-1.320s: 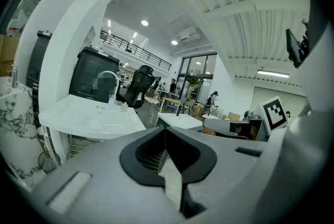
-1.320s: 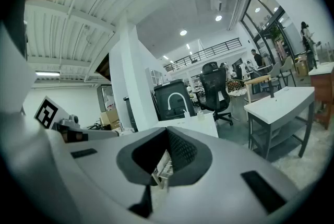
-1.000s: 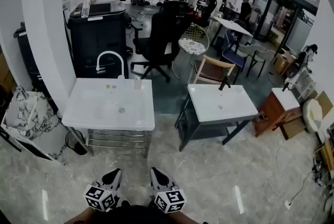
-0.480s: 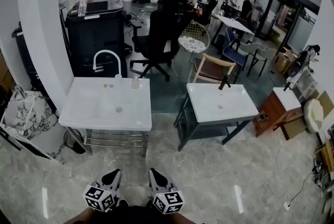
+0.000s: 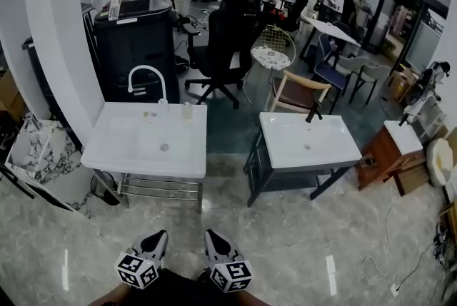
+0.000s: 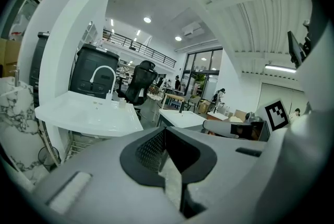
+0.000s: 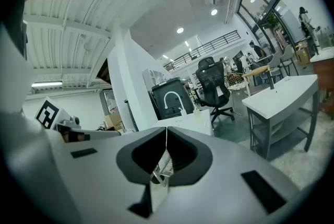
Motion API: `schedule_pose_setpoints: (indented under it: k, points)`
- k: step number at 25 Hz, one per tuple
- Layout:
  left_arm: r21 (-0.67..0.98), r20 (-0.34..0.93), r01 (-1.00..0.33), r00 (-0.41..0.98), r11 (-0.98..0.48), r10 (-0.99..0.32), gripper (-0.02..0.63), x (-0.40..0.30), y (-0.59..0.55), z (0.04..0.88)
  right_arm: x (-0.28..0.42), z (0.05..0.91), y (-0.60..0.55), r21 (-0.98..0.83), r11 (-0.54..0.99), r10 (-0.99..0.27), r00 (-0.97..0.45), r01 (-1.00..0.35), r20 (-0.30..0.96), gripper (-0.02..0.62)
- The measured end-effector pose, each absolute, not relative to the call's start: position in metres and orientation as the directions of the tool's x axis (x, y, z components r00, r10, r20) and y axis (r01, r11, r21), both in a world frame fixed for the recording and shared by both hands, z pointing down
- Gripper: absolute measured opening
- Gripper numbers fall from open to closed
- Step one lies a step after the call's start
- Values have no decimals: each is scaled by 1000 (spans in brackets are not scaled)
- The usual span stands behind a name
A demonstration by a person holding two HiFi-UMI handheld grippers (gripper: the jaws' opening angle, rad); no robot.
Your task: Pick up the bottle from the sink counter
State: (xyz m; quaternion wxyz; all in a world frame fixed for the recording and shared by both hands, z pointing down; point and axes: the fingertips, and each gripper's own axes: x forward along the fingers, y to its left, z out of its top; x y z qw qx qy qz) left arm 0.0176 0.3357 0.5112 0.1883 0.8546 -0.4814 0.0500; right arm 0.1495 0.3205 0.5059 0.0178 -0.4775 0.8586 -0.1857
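The small clear bottle (image 5: 187,110) stands at the back edge of the white sink counter (image 5: 114,155), just right of the curved white faucet (image 5: 146,80). Both grippers are held low at the bottom of the head view, far short of the counter. My left gripper (image 5: 158,236) and my right gripper (image 5: 213,234) are side by side, both shut with nothing between the jaws. In the left gripper view the shut left gripper (image 6: 166,131) points toward the counter (image 6: 78,116) and bottle (image 6: 121,103). The right gripper (image 7: 166,133) faces the faucet (image 7: 172,100) and bottle (image 7: 197,109).
A second white sink on a dark stand (image 5: 308,142) is to the right, with a gap between the two. A black cabinet (image 5: 136,48), office chair (image 5: 228,41) and wooden chair (image 5: 296,94) stand behind. A marble slab (image 5: 36,155) leans at the left. People are far back.
The whole scene has shifted slightly in the head view as the person steps toward the sinks. Both grippers stay shut and keep their place at the bottom of the view.
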Motion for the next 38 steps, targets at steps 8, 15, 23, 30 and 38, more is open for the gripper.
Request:
schedule_pose_setpoints:
  k: [8,15,23,30,38]
  points:
    - [275,279,-855,508,-439,-815,2,39,333,510,168,505,312,-346,496,-808,-569,-796,151,8]
    - [291,290,-852,512,-435,-809,2,44,308,520,173,514,288,-353,488,-806,-567,-798,167,8]
    - [297,287,-833,545,-467,-788,2,38,264,522,168,520,246,-344,452,-828,-530,-823,183,8]
    - [306,273,-820,562,-484,-781,2,11,203,518,144,516,192,-330,426,-845,-500,-843,187,8]
    - [337,258,-788,603,-515,-755,2,-27,134,517,110,515,131,-313,381,-862,-457,-870,222,8]
